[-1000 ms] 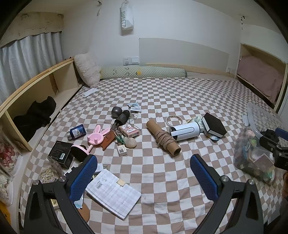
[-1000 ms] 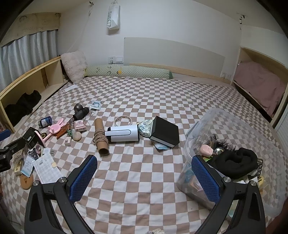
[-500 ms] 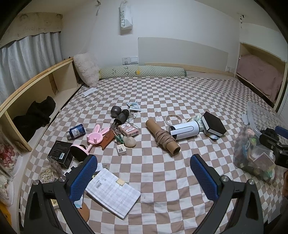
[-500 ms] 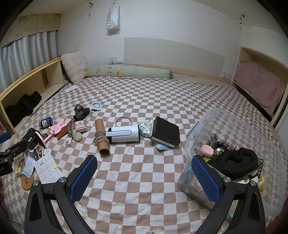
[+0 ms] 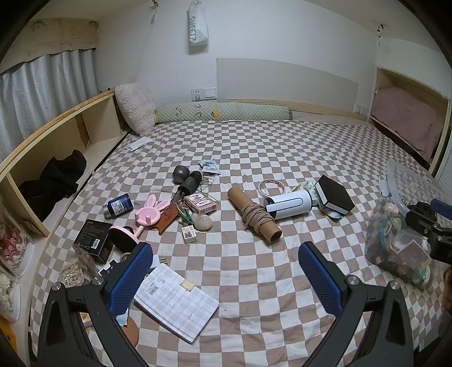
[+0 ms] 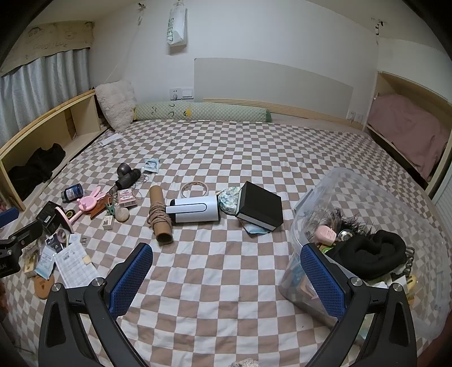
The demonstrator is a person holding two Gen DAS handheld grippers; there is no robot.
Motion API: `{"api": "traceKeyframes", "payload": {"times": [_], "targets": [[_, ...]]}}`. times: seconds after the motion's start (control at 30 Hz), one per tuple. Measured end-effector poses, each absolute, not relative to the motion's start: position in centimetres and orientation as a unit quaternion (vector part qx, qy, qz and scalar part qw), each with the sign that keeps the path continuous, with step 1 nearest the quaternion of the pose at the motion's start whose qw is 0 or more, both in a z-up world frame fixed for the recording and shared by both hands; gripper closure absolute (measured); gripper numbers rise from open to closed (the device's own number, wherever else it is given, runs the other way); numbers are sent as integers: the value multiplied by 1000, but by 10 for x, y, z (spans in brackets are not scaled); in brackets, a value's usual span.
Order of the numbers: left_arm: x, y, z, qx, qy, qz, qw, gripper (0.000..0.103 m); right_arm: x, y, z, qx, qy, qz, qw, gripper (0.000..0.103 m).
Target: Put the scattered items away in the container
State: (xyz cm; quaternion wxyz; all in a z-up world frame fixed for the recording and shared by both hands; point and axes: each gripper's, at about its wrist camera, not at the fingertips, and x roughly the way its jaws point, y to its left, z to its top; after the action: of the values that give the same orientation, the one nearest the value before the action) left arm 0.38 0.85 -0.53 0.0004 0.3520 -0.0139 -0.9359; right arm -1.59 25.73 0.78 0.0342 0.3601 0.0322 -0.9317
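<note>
Nothing has shifted; bare checked bedspread (image 6: 214,271) fronts both grippers.

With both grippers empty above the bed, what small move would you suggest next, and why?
Probably ease the right gripper forward toward the black box: its jaws stand open and empty, and that box lies closest to the clear container among the scattered items.

You're looking at a checkered bedspread (image 5: 254,146) running back to a long green bolster (image 5: 223,112) at the headboard. A fluffy pillow (image 5: 135,108) leans in the left corner beside a wooden shelf (image 5: 56,135) holding dark clothing (image 5: 56,177). A paper bag (image 5: 197,25) hangs on the wall.
</note>
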Motion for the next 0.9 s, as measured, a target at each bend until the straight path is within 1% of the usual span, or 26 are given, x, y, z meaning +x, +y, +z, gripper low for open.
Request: {"api": "traceKeyframes", "payload": {"times": [0.9], "targets": [[1,5,-6,355,-11,-935,-3,0,-14,257,5,362,35,-931,38,0]]}}
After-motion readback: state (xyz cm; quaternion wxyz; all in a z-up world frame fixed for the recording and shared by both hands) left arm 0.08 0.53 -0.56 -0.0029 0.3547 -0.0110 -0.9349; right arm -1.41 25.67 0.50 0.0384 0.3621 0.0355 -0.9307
